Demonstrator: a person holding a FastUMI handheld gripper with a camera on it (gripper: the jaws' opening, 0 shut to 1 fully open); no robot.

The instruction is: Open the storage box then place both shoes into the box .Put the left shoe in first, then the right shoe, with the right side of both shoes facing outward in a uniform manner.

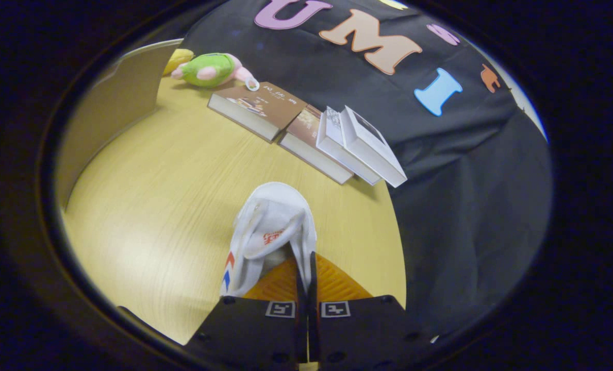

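The gripper (pixel 306 275) was seen with its fingers pressed together on a thin edge of the white shoe (pixel 270 234), held above the table (pixel 146 206) short of the books (pixel 306 134), where slippage was judged possible.

White shoe (pixel 270 234) pinched at collar

My jaws are pinched on the white shoe (pixel 270 237); the bench (pixel 156 206) ahead lies open to me. Books (pixel 311 131) and a plush toy (pixel 211 69) line the far edge, a board (pixel 115 108) walls one side.
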